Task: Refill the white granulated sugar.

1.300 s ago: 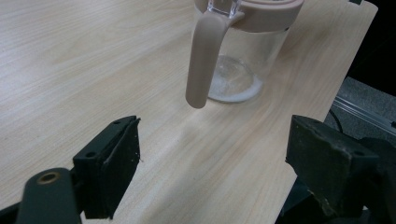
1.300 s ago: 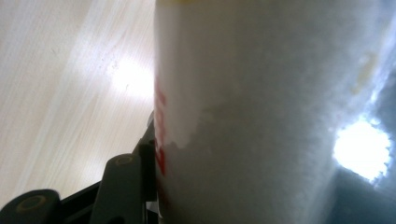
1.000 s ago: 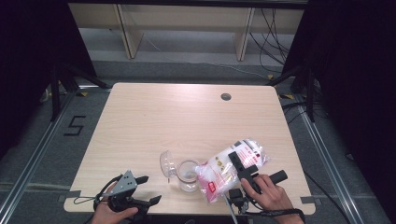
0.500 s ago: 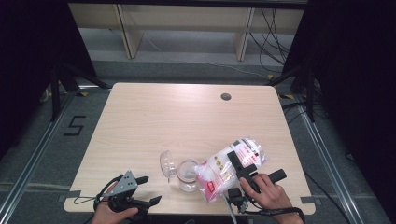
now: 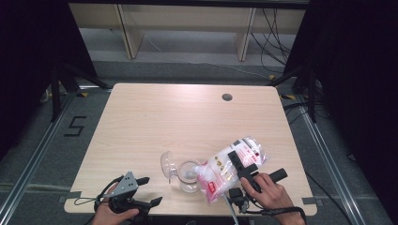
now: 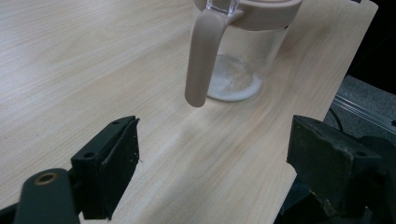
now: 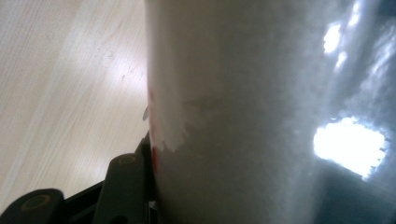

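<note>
Tabletop [image 5: 187, 122]: pale wood. Bag [image 5: 230, 168] of white granules: near the front edge, long axis slanting down-left, low corner over the jar [image 5: 187, 176]. Right gripper [image 5: 239, 166]: pinching the bag. Left gripper [image 5: 143, 192]: spread, empty, at the front-left corner, farther off.

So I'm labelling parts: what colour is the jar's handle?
Beige, matching the lid rim; the handle on the jar shows best in the left gripper view.

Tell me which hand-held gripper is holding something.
The right hand-held gripper: it is clamped on the bag tilted over the jar. The left hand-held gripper stands open and empty near the table's front edge.
</note>
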{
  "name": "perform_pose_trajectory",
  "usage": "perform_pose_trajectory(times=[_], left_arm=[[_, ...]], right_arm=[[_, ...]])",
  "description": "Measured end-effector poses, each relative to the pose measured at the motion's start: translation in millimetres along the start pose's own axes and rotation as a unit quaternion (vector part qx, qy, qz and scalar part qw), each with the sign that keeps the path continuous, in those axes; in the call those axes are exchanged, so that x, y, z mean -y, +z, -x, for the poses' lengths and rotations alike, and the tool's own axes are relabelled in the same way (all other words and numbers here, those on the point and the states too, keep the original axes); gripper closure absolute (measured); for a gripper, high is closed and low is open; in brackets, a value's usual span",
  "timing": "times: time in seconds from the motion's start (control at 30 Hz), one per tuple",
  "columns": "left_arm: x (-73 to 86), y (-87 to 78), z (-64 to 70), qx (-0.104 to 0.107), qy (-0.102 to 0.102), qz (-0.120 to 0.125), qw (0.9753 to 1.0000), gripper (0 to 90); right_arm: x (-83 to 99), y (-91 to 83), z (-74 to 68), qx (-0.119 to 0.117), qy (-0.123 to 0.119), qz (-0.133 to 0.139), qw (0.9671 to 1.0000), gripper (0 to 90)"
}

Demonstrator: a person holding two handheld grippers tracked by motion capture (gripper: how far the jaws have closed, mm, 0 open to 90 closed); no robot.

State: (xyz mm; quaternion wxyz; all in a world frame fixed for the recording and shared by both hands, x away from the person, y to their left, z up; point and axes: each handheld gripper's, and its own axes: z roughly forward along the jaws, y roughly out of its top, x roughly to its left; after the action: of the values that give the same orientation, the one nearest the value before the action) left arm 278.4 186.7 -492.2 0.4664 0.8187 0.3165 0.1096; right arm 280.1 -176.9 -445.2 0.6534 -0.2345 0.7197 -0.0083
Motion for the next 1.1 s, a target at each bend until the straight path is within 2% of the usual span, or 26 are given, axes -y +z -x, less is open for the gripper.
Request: perform_pose_trajectory(times=[0.03, 0.07, 0.1, 0.17, 0.2, 0.23, 0.27, 0.3, 0.33, 0.43, 0.53, 0.57, 0.6, 0.63, 0.7, 0.77, 0.87, 0.9, 0.97, 1.0, 1.03, 1.1], left_arm=[[0.0, 0.0, -0.4, 0.002, 0.002, 0.001, 1.0000, 16.5], [0.1, 0.6, 1.2, 0.005, -0.006, 0.009, 0.9999, 16.5], [0.2, 0.5, 1.1, 0.005, -0.007, 0.008, 0.9999, 16.5], [0.4, 0.9, 1.0, 0.007, -0.008, 0.010, 0.9999, 16.5], [0.6, 1.4, 0.7, 0.008, -0.008, 0.010, 0.9999, 16.5], [0.7, 1.8, 0.5, 0.006, -0.009, 0.008, 0.9999, 16.5], [0.7, 2.0, 1.0, 0.005, -0.009, 0.009, 0.9999, 16.5], [0.2, 1.7, -0.2, 0.007, 0.003, 0.007, 0.9999, 16.5], [0.5, 1.5, 1.3, 0.009, -0.010, 0.006, 0.9999, 16.5], [0.1, 0.8, 1.8, 0.009, -0.005, 0.013, 0.9999, 16.5], [0.7, 2.4, 3.1, 0.011, -0.016, 0.017, 0.9997, 16.5], [0.6, 1.8, 2.0, 0.009, -0.008, 0.011, 0.9999, 16.5], [0.3, 1.7, 2.5, 0.008, -0.010, 0.011, 0.9999, 16.5], [0.3, 2.2, 3.5, 0.009, -0.016, 0.014, 0.9997, 16.5], [0.1, 2.1, 3.3, 0.009, -0.012, 0.014, 0.9998, 16.5], [0.7, 2.6, 3.6, 0.010, -0.016, 0.017, 0.9997, 16.5], [0.4, 1.5, 2.5, 0.008, -0.009, 0.014, 0.9998, 16.5], [0.2, 1.1, 2.2, 0.010, -0.008, 0.013, 0.9998, 16.5], [-0.2, 0.4, 2.1, 0.008, -0.009, 0.012, 0.9999, 16.5], [-0.6, 0.2, 1.0, 0.010, 0.001, 0.013, 0.9999, 16.5], [0.0, 0.8, 2.1, 0.008, -0.011, 0.014, 0.9998, 16.5], [-0.1, 0.5, 2.5, 0.007, -0.011, 0.010, 0.9999, 16.5]], right_arm=[[-0.1, 0.1, 0.2, 0.000, 0.000, 0.000, 1.0000, 51.2], [-0.2, 0.0, 0.3, 0.000, 0.000, 0.000, 1.0000, 51.3], [-0.5, -0.1, 0.4, 0.000, -0.001, 0.001, 1.0000, 51.3], [-0.9, 0.6, 1.9, -0.001, -0.010, 0.007, 0.9999, 51.4], [-0.7, 0.1, -0.3, -0.001, 0.002, 0.004, 1.0000, 51.4], [-1.1, 0.4, 1.9, 0.004, -0.013, 0.010, 0.9999, 51.5], [-1.0, 0.3, 1.9, 0.004, -0.013, 0.011, 0.9998, 51.5], [-0.7, -1.0, -0.2, 0.000, 0.001, 0.003, 1.0000, 51.5], [-0.6, -0.8, 0.7, 0.002, -0.003, 0.005, 1.0000, 51.6], [-0.3, -1.1, 1.3, 0.002, -0.001, 0.003, 1.0000, 51.8], [0.4, -1.2, 2.0, 0.003, -0.003, 0.004, 1.0000, 51.8], [0.8, -1.4, 2.2, 0.004, -0.004, 0.004, 1.0000, 51.9], [1.1, -1.6, 2.3, 0.007, -0.004, 0.005, 1.0000, 51.9], [1.3, -0.9, 4.1, 0.011, -0.015, 0.010, 0.9998, 51.9], [1.8, -1.6, 3.6, 0.010, -0.009, 0.008, 0.9999, 52.0], [1.9, -2.1, 3.3, 0.005, -0.005, 0.005, 1.0000, 52.1], [1.7, -2.2, 4.6, 0.005, -0.012, 0.006, 0.9999, 52.2], [1.8, -2.8, 3.4, 0.004, -0.003, 0.002, 1.0000, 52.2], [1.7, -2.1, 4.6, 0.006, -0.014, 0.006, 0.9999, 52.2], [1.7, -1.7, 5.4, 0.007, -0.018, 0.009, 0.9998, 52.3], [1.7, -1.7, 5.3, 0.006, -0.018, 0.009, 0.9998, 52.3], [1.9, -2.4, 3.7, 0.005, -0.010, 0.008, 0.9999, 52.3]])
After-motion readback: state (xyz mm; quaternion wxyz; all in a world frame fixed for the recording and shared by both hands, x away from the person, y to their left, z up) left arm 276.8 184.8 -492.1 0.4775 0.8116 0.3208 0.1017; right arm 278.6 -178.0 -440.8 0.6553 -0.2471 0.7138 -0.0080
